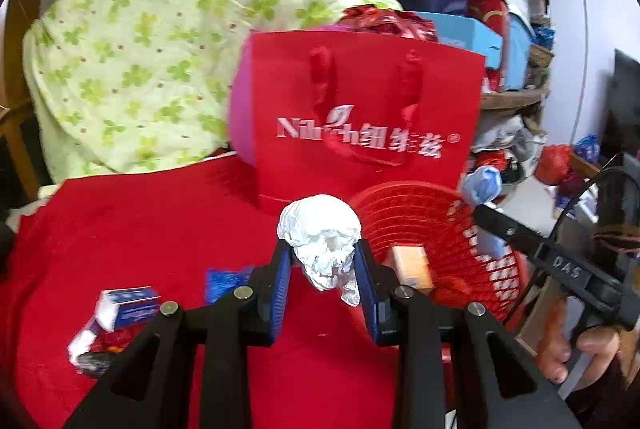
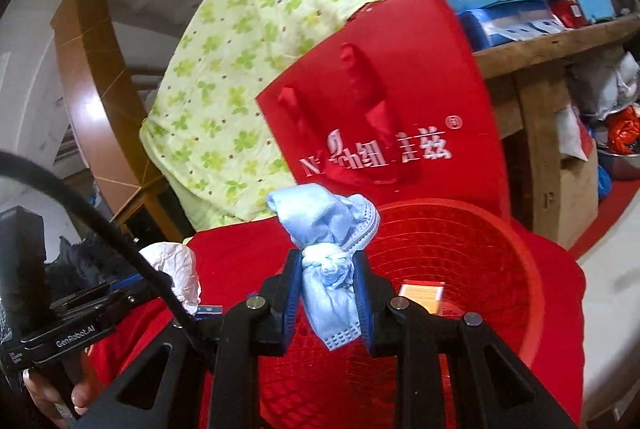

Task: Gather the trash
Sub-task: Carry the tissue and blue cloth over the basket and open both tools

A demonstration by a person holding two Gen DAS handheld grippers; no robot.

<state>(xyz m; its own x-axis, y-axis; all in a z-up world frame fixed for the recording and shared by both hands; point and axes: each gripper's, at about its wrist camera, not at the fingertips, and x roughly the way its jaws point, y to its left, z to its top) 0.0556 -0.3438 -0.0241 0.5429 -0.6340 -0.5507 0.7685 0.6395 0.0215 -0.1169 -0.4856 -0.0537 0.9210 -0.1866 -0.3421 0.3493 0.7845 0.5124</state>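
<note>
My left gripper (image 1: 325, 261) is shut on a crumpled white tissue (image 1: 322, 229), held above the red cloth just left of the red mesh basket (image 1: 424, 205). My right gripper (image 2: 326, 269) is shut on a knotted light blue face mask (image 2: 324, 229), held over the near rim of the red basket (image 2: 480, 241). An orange box (image 2: 423, 295) lies inside the basket. In the left wrist view the blue mask (image 1: 482, 183) and the right gripper's black finger show at the basket's right side. In the right wrist view the white tissue (image 2: 176, 269) shows at the left.
A red paper gift bag (image 1: 360, 117) stands right behind the basket. A green clover-print quilt (image 1: 140, 49) is heaped at the back left. Small blue-and-white boxes (image 1: 124, 305) and wrappers lie on the red cloth (image 1: 140, 229) at the left. Cluttered shelves (image 2: 520, 9) rise at the right.
</note>
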